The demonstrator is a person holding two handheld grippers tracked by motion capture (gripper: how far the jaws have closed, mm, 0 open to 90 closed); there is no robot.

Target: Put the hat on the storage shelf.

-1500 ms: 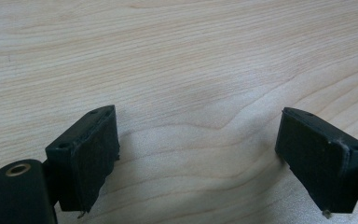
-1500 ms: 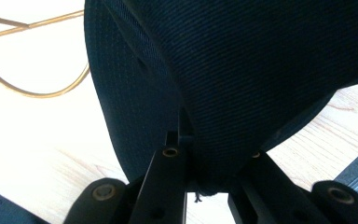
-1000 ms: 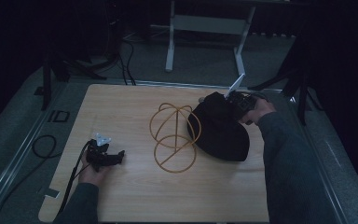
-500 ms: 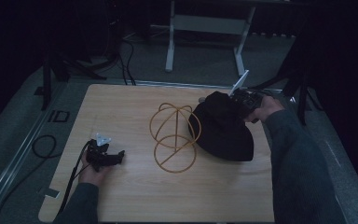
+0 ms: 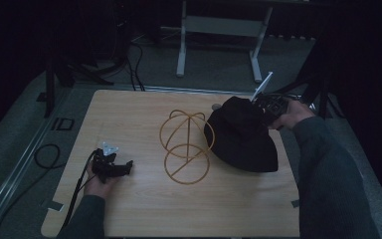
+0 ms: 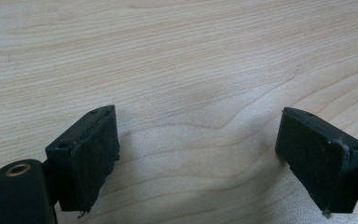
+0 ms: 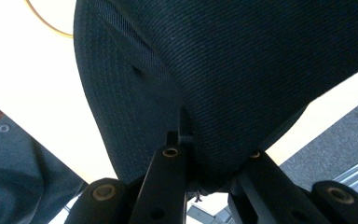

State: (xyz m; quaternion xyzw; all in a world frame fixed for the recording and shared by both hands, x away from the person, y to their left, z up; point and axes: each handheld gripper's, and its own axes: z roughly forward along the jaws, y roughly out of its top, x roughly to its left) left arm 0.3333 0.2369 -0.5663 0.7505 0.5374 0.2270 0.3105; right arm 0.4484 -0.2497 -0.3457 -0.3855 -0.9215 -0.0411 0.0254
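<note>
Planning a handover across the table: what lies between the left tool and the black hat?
In the high view, the gold wire stand lies between the left tool and the black hat, with bare table either side.

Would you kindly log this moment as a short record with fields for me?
surface: wooden table
hat: black hat at the table's right, its far edge lifted
stand: gold wire stand at centre, beside the hat
right claw: right gripper shut on the hat's fabric
left claw: left gripper open, low over bare wood, holding nothing
floor: grey frame legs beyond the table
</note>
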